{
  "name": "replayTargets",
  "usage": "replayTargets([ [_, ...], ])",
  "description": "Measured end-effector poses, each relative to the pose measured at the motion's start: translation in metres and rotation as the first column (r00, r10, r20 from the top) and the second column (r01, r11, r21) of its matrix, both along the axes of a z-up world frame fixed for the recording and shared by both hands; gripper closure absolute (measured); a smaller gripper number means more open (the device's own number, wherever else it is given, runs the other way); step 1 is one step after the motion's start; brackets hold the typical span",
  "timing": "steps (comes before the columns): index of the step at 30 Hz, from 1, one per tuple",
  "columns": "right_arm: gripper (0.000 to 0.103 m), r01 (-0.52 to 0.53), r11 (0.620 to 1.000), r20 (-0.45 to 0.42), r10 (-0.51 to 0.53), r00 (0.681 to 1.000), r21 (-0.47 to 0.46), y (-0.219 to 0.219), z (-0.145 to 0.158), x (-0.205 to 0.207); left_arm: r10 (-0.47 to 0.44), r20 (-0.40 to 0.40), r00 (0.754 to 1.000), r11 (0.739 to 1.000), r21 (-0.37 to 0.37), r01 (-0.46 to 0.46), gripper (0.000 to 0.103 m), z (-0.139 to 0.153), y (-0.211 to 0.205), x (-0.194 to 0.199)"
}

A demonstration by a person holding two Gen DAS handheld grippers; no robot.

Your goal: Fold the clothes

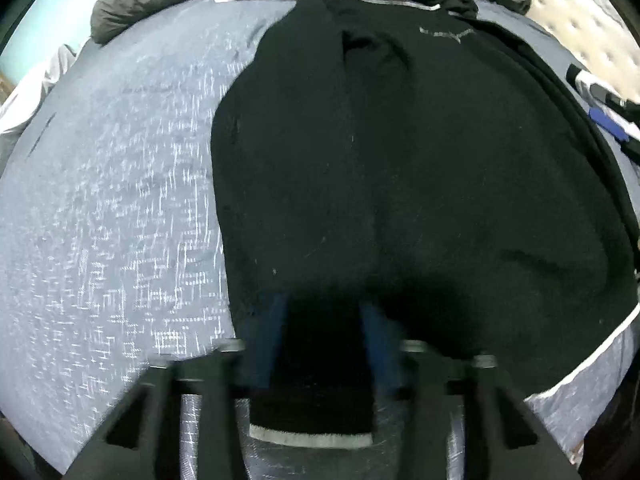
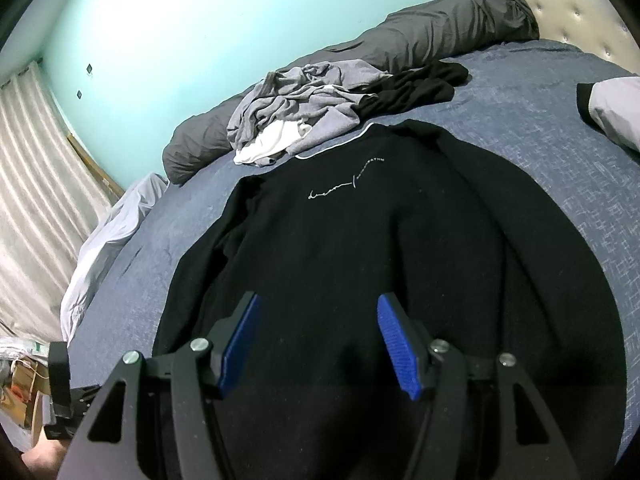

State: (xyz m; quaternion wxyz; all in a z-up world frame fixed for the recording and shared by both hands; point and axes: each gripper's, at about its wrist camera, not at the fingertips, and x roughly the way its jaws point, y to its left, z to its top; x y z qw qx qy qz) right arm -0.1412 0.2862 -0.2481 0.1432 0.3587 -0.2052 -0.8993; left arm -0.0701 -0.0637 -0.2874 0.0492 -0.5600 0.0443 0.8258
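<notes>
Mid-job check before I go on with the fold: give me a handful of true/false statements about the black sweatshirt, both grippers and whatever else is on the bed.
1. The black sweatshirt lies spread on the blue bedspread with its printed chest side up. True.
2. The right gripper is clamped shut on the hem. False: its jaws stand wide apart over the lower part of the sweatshirt, holding nothing.
3. A crumpled pile of grey and white clothes lies beyond the sweatshirt's collar. True.
4. The left gripper is over bare bedspread, clear of the sweatshirt. False: its fingers sit at the sweatshirt's near edge, with black fabric between them.
5. The wall behind the bed is red. False: the wall is pale turquoise.
</notes>
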Motion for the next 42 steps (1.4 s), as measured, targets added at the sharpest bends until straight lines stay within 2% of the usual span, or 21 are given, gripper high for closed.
replayTargets([
  [2,0.041,0.002,1.000,0.001,-0.002,1.000,-0.002,0.001,0.000,-0.001,0.008,-0.008,1.000,1.000,0.023,-0.007,0.089,0.003,-0.006,0.003],
  [4,0.041,0.003,1.000,0.004,-0.003,1.000,-0.005,0.001,-0.001,-0.001,0.026,-0.029,0.999,0.999,0.034,-0.025,0.093,0.012,-0.015,0.005],
  [8,0.041,-0.001,1.000,0.004,0.001,1.000,0.001,0.000,-0.001,0.000,0.078,-0.093,0.993,0.996,0.048,-0.074,0.095,0.040,-0.041,0.010],
  [11,0.041,-0.002,1.000,0.004,0.002,1.000,0.003,-0.001,-0.001,0.000,0.126,-0.134,0.983,0.992,0.024,-0.124,0.095,0.058,-0.071,0.011],
  [17,0.041,-0.002,1.000,0.010,0.001,1.000,0.008,-0.003,-0.003,-0.002,0.268,-0.162,0.950,0.963,0.053,-0.263,0.095,0.077,-0.151,0.000],
  [22,0.041,-0.008,1.000,0.014,0.008,1.000,0.019,-0.005,-0.005,-0.003,0.345,-0.140,0.928,0.939,0.058,-0.340,0.095,0.073,-0.197,-0.020],
  [27,0.041,-0.022,0.999,0.015,0.021,1.000,0.039,-0.008,-0.006,-0.004,0.388,-0.122,0.914,0.921,0.019,-0.389,0.095,0.062,-0.226,-0.047],
  [29,0.041,-0.021,0.999,0.011,0.021,1.000,0.046,-0.009,-0.006,-0.005,0.401,-0.108,0.910,0.916,0.011,-0.402,0.095,0.057,-0.239,-0.058],
  [33,0.041,-0.022,0.998,0.014,0.021,1.000,0.057,-0.010,-0.007,-0.006,0.452,-0.089,0.888,0.892,0.015,-0.453,0.092,0.051,-0.264,-0.071],
  [35,0.041,-0.026,0.998,0.019,0.025,1.000,0.065,-0.010,-0.009,-0.008,0.472,-0.125,0.873,0.878,-0.020,-0.477,0.084,0.054,-0.270,-0.075],
  [36,0.041,-0.028,0.997,0.021,0.027,0.999,0.067,-0.011,-0.009,-0.009,0.486,-0.145,0.862,0.869,-0.027,-0.494,0.083,0.057,-0.273,-0.075],
  [38,0.041,-0.031,0.997,0.022,0.029,0.999,0.070,-0.011,-0.009,-0.010,0.524,-0.169,0.835,0.846,-0.009,-0.533,0.082,0.064,-0.279,-0.069],
  [39,0.041,-0.032,0.997,0.022,0.030,0.999,0.069,-0.012,-0.009,-0.011,0.527,-0.174,0.832,0.846,0.009,-0.534,0.081,0.067,-0.279,-0.066],
  [42,0.041,-0.034,0.997,0.022,0.033,0.999,0.065,-0.012,-0.008,-0.011,0.476,-0.182,0.860,0.878,0.036,-0.478,0.077,0.074,-0.263,-0.058],
])
